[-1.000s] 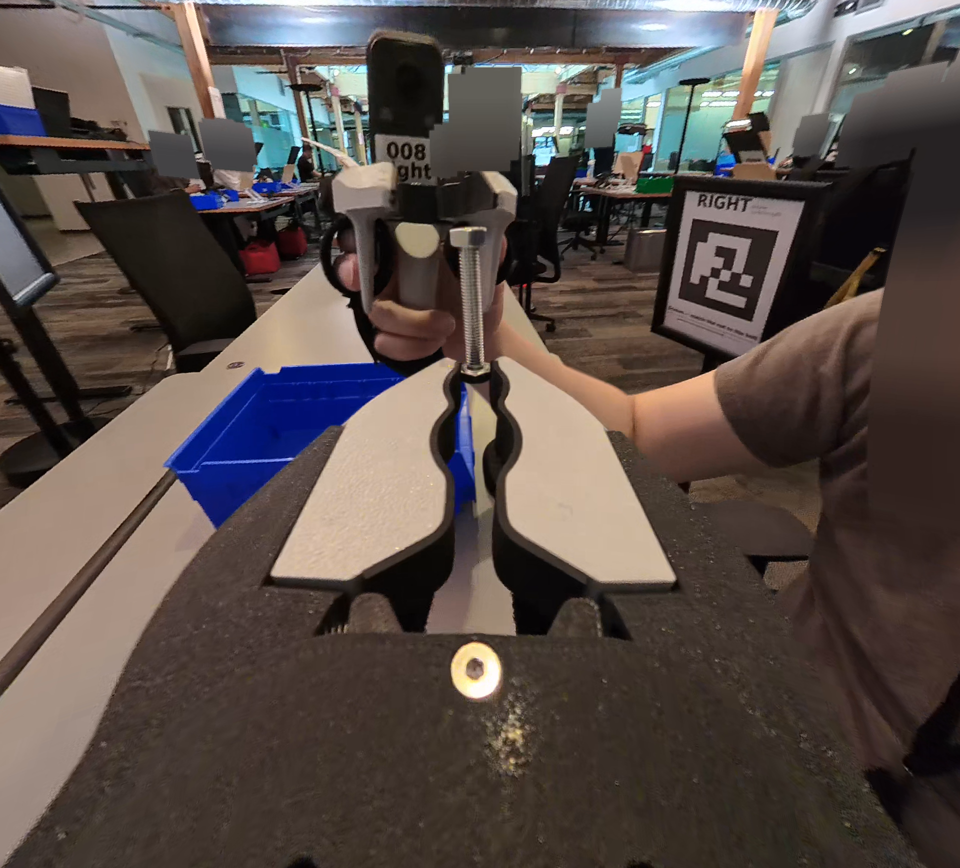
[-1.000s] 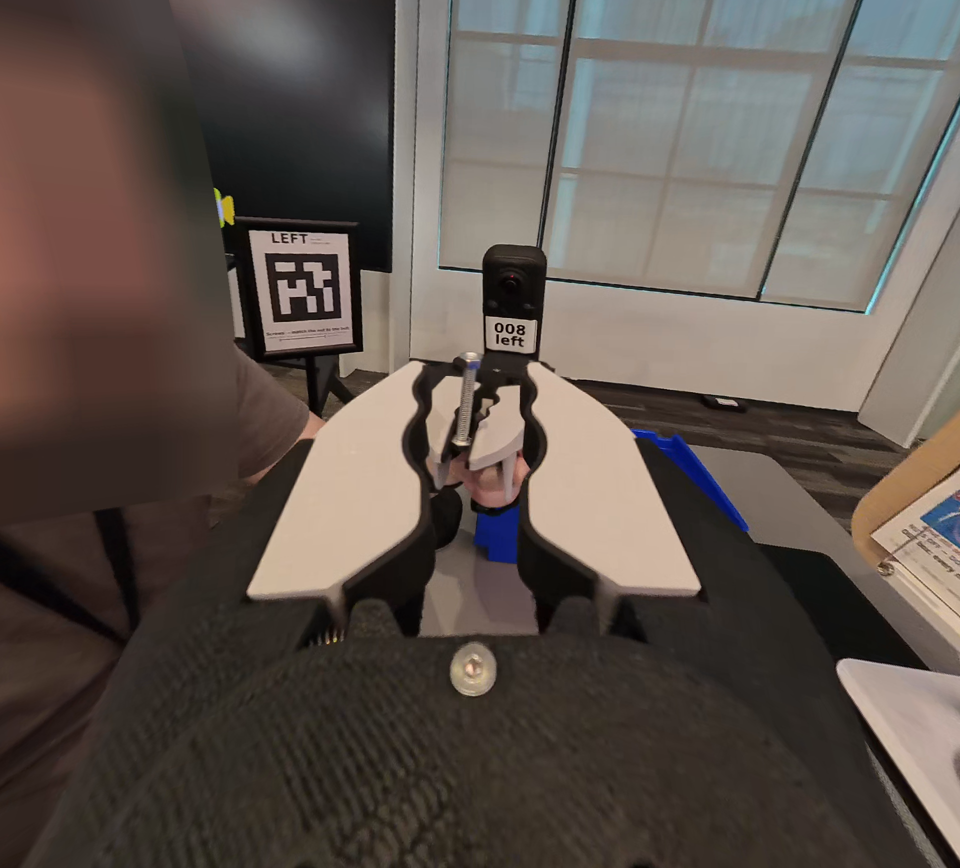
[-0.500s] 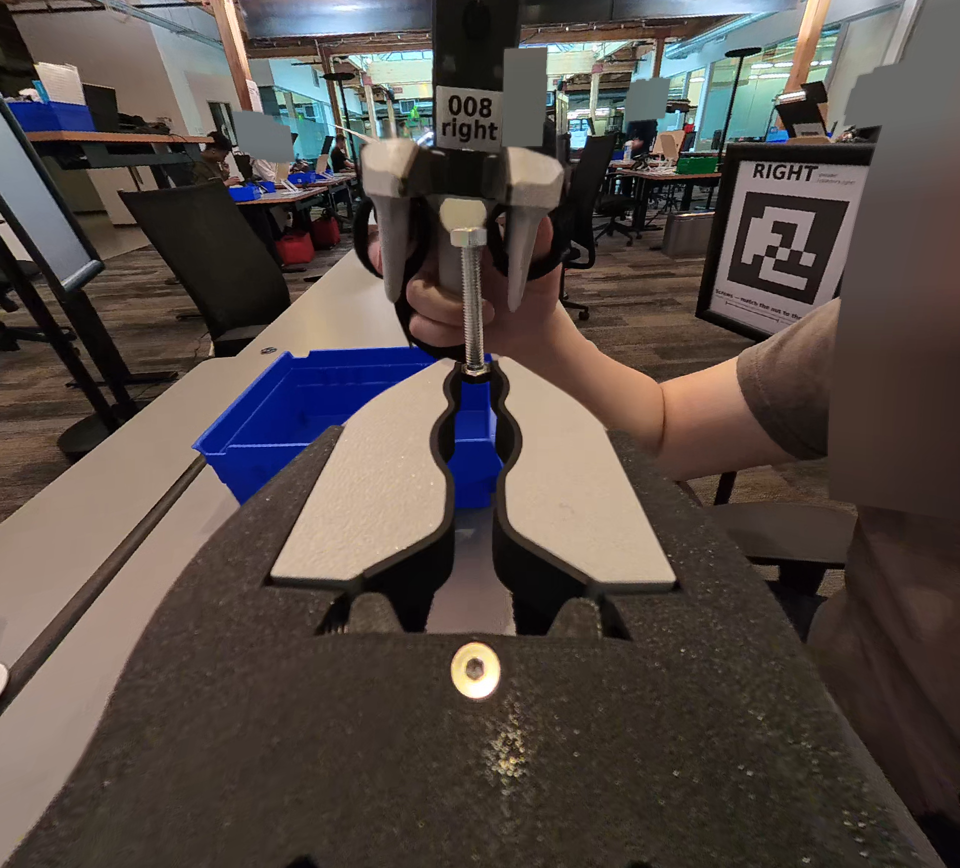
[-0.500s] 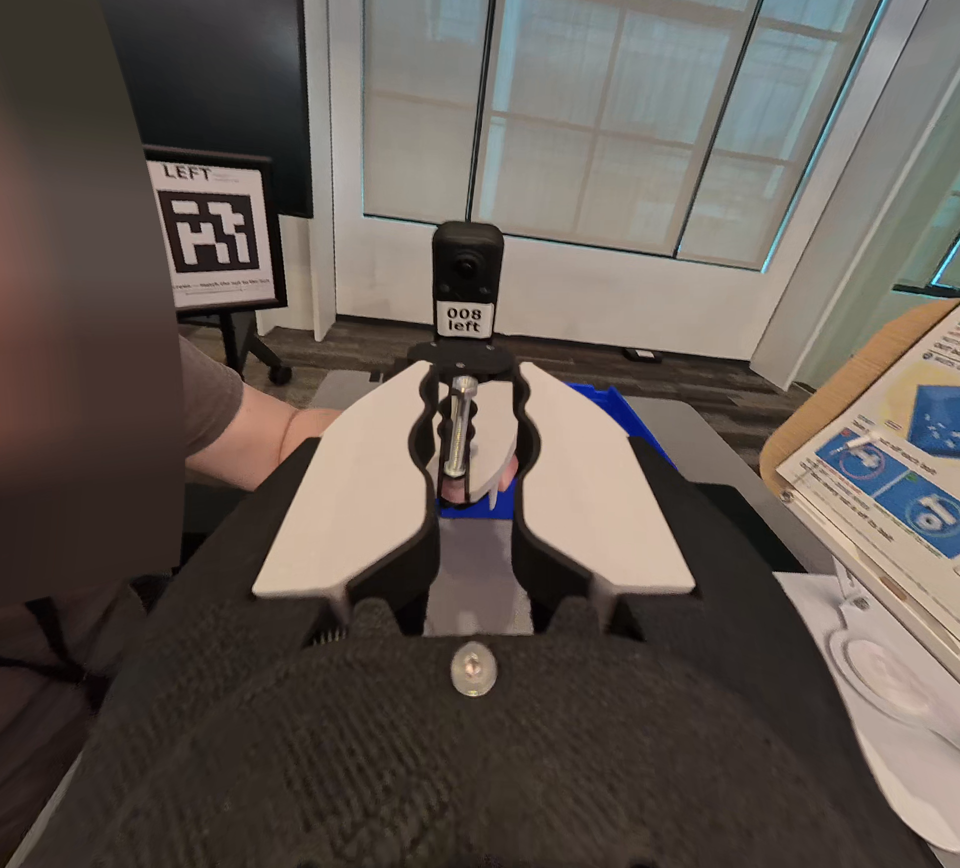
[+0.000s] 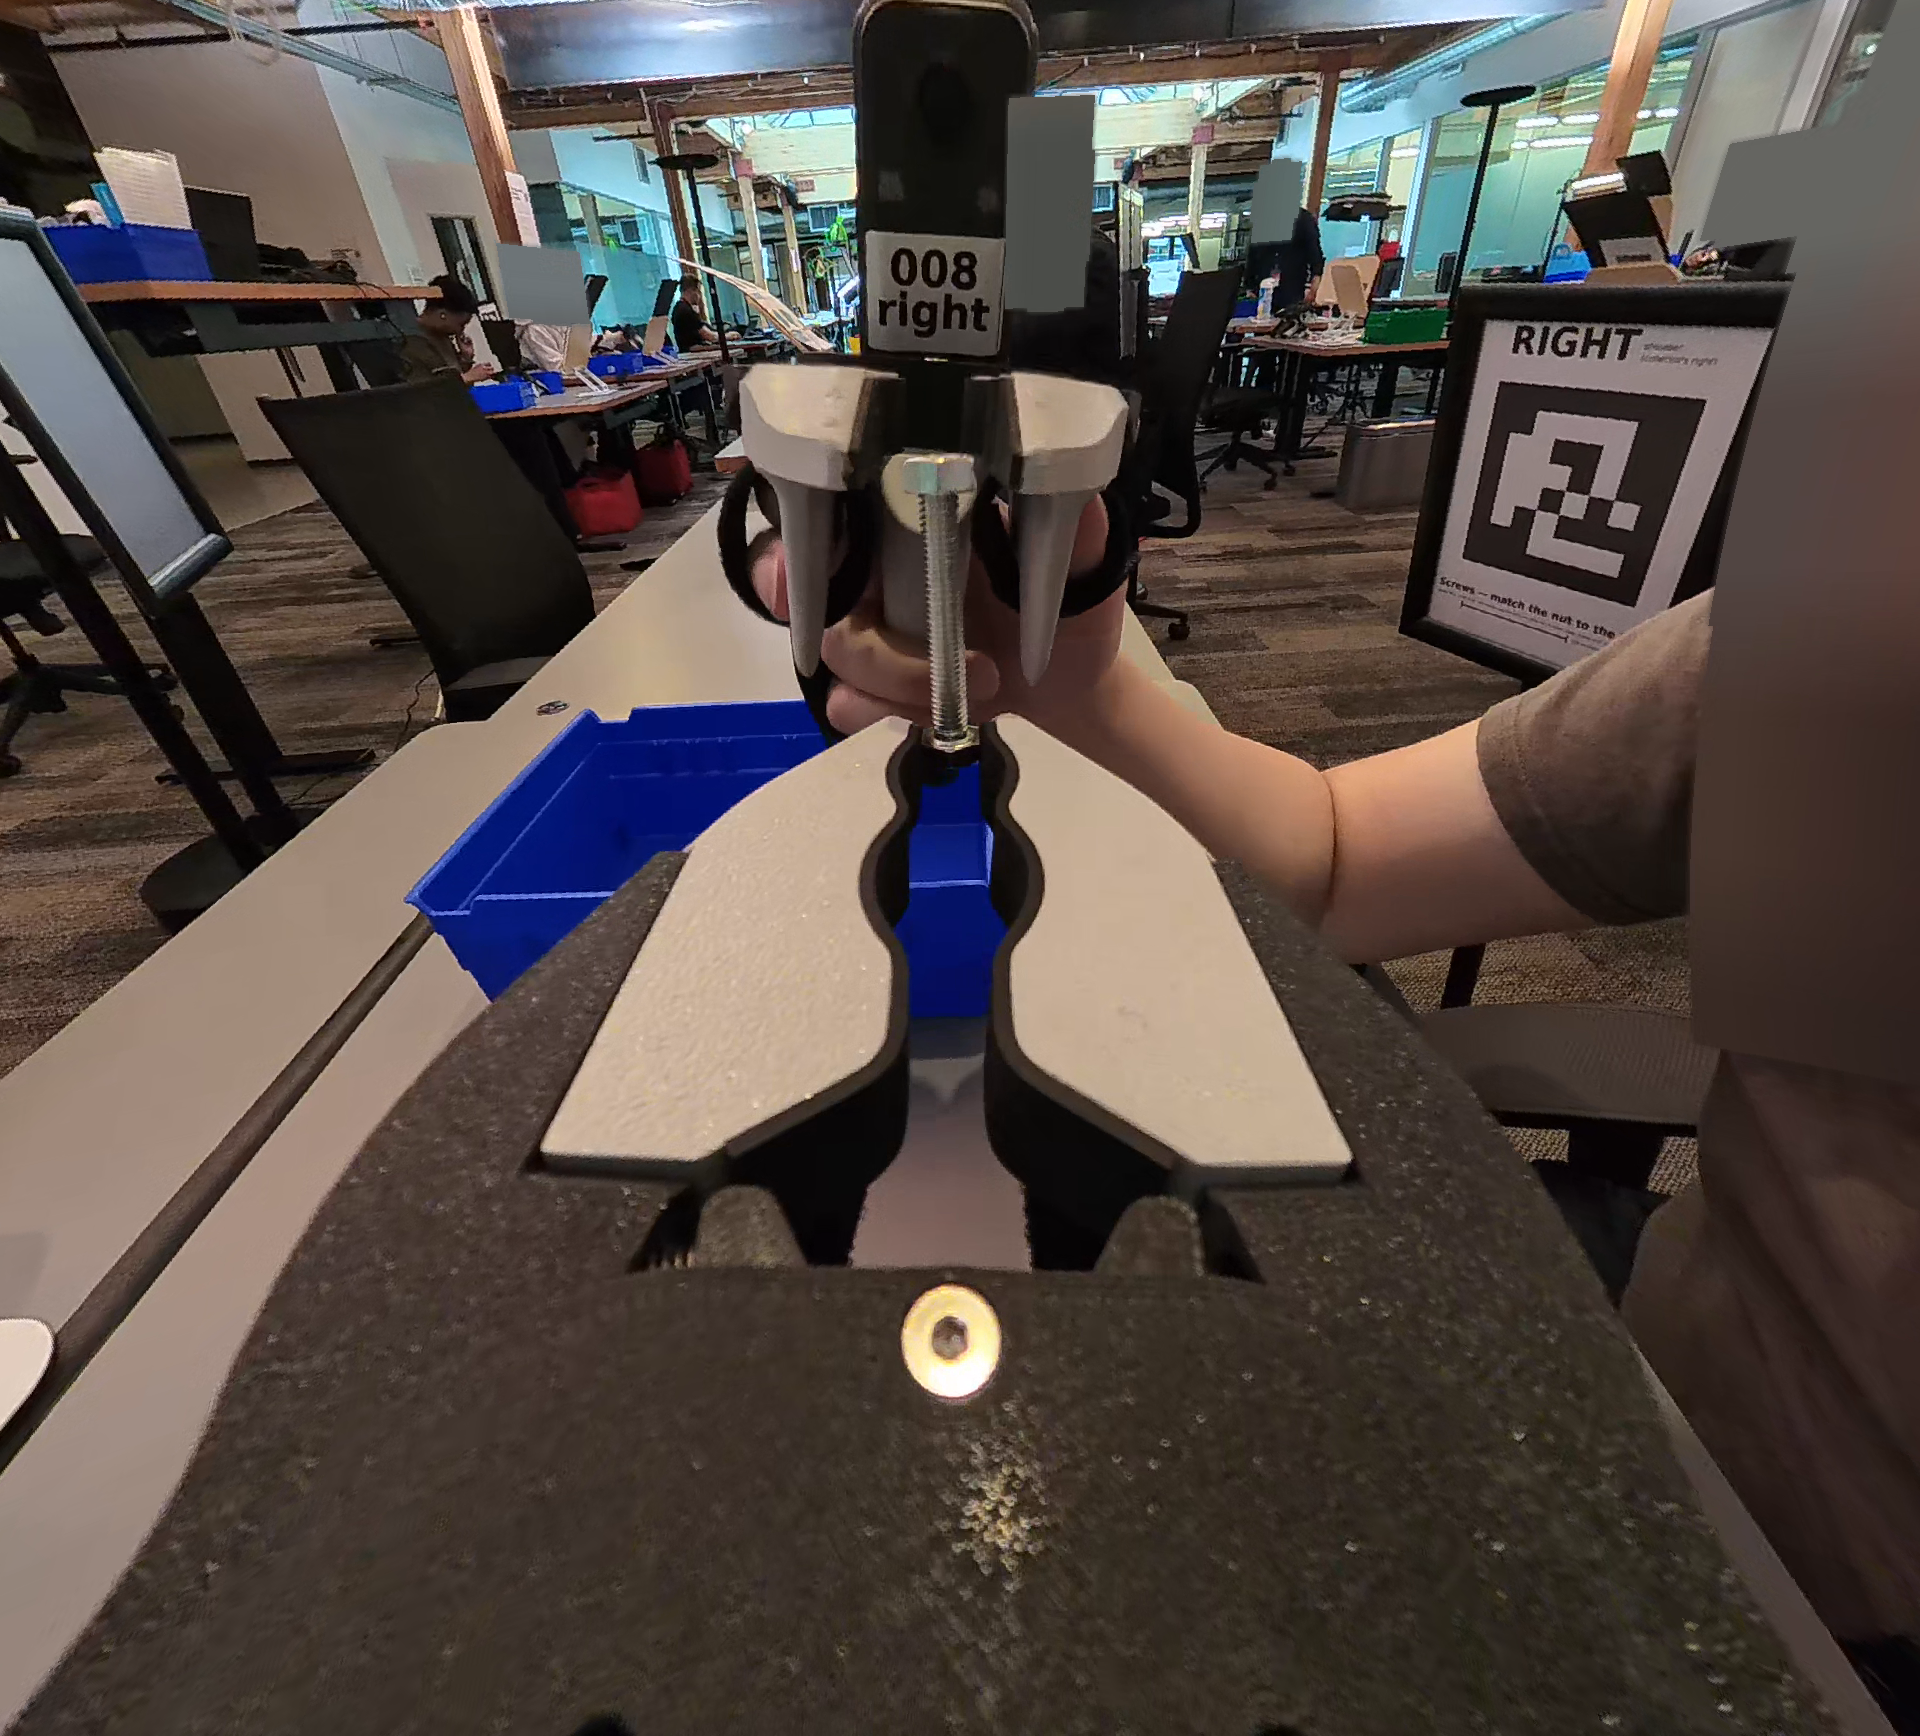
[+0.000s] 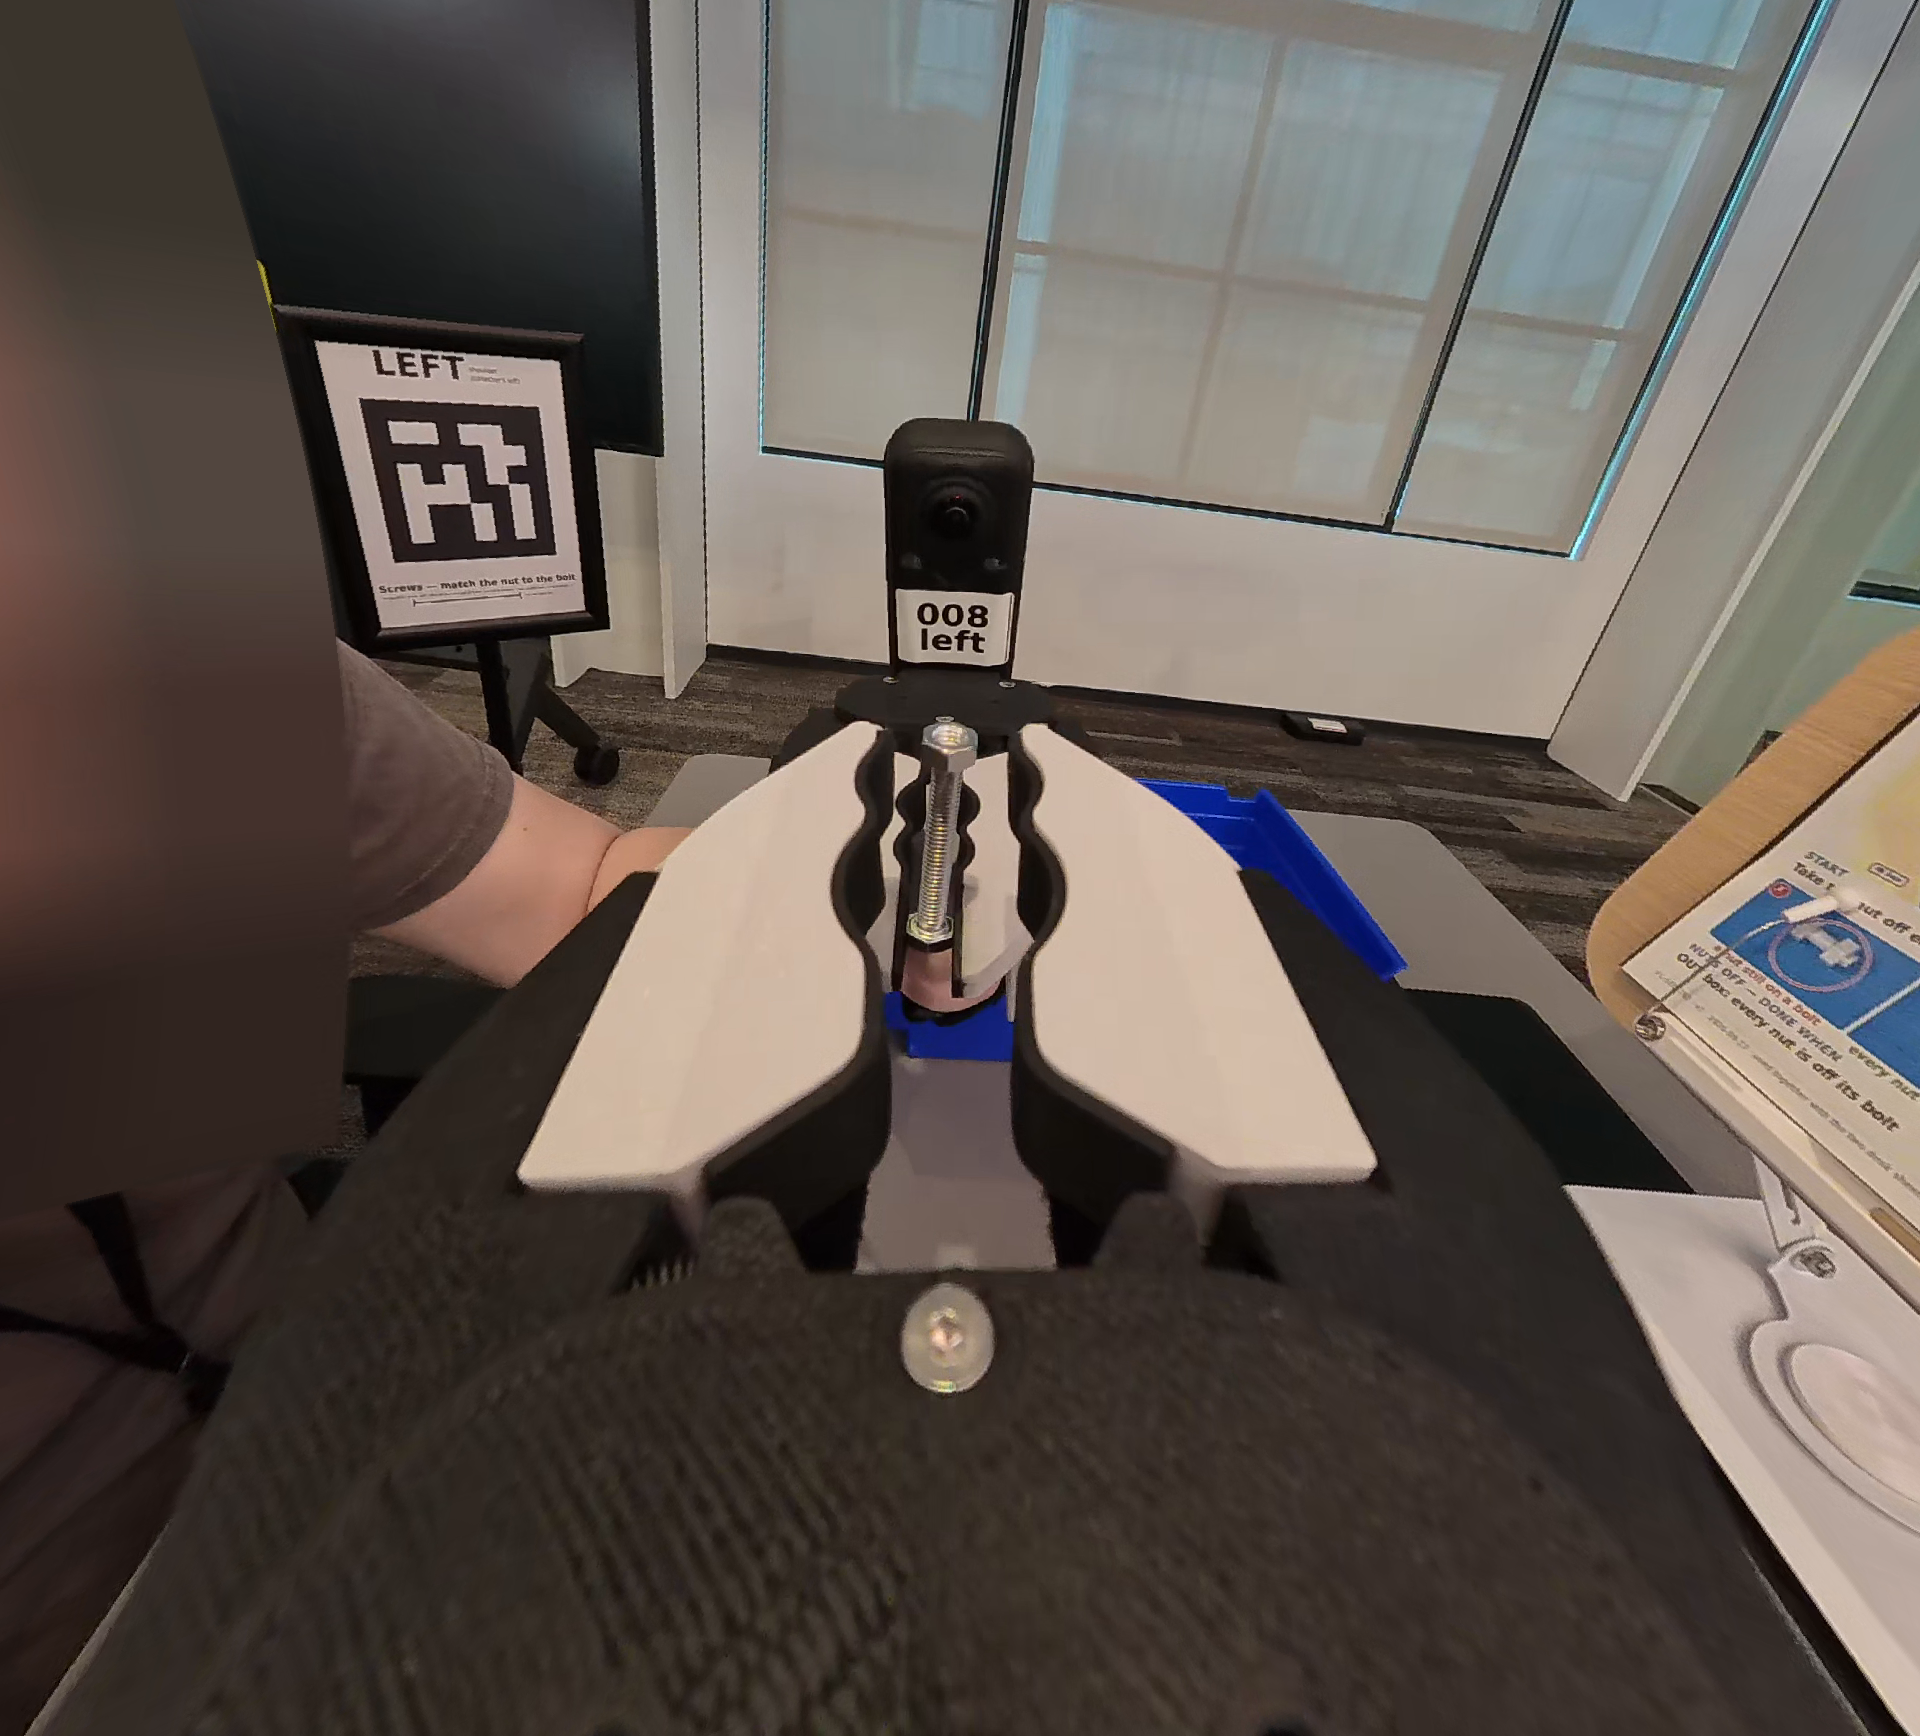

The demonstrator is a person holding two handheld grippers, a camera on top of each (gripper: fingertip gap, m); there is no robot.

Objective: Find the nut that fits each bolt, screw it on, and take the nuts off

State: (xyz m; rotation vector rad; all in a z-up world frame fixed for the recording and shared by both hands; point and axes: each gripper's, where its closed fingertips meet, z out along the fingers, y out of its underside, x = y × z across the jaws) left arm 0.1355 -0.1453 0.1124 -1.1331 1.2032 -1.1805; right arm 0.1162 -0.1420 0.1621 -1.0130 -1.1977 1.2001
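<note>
Left wrist view: left gripper (image 5: pixel 940 746) closed on the lower end of a silver bolt (image 5: pixel 943 606), fingertips pinching at the nut (image 5: pixel 948 737) threaded near that end. Bolt upright, hex head at the top, held in the air above the blue bin (image 5: pixel 623 839) on the grey table (image 5: pixel 187 1042). Right gripper (image 5: pixel 930 543) opposite, facing this camera, gripped by a bare hand (image 5: pixel 935 658); its two pale fingers (image 5: pixel 808 564) spread wide on either side of the bolt, neither touching the shaft. Hex head level with the base of those fingers, just in front of the gripper body. Framed sign with a black-and-white marker (image 5: pixel 1590 481) to the right, office chairs and desks behind. Right wrist view: right gripper (image 6: pixel 948 751) open, fingers apart, bolt (image 6: pixel 940 839) standing in the gap between them with clear space on both sides. Hex head at the top, near the fingertips; nut (image 6: pixel 928 930) low on the shaft, at the point where the left gripper (image 6: pixel 951 943) clamps from the far side. Part of the blue bin (image 6: pixel 1262 839) visible behind the right finger. Second framed marker sign (image 6: pixel 457 481) at left, instruction sheets (image 6: pixel 1808 990) at the right edge, large window behind.
</note>
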